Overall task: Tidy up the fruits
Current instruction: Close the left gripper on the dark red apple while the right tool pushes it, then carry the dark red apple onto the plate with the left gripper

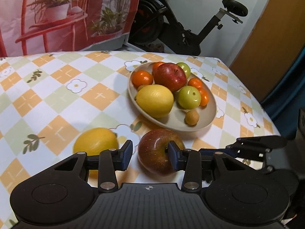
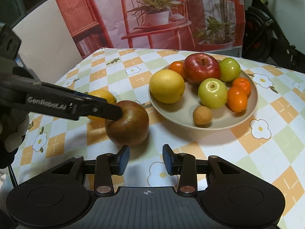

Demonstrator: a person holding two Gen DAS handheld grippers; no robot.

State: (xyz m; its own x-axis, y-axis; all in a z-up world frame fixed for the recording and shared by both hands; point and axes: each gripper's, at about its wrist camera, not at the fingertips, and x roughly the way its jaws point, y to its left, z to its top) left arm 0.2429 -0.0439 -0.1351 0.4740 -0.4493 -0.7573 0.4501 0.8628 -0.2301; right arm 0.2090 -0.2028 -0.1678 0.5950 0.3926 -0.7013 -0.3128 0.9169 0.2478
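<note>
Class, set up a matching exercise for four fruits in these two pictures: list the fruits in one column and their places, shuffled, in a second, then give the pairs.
1. dark red apple
2. lemon on the cloth
3. small brown fruit
4. bright red apple

A. at the plate's near rim
B. on the cloth, at the left tongs' tips
C. piled at the back of the plate
D. on the cloth, left of the dark apple

Pairs: 1-B, 2-D, 3-A, 4-C

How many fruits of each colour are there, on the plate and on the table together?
Red: 2, apple on plate, apple on table
Yellow: 2, one on plate, one on table
Green: 2
Orange: 3
Small tan: 1
Total: 10
</note>
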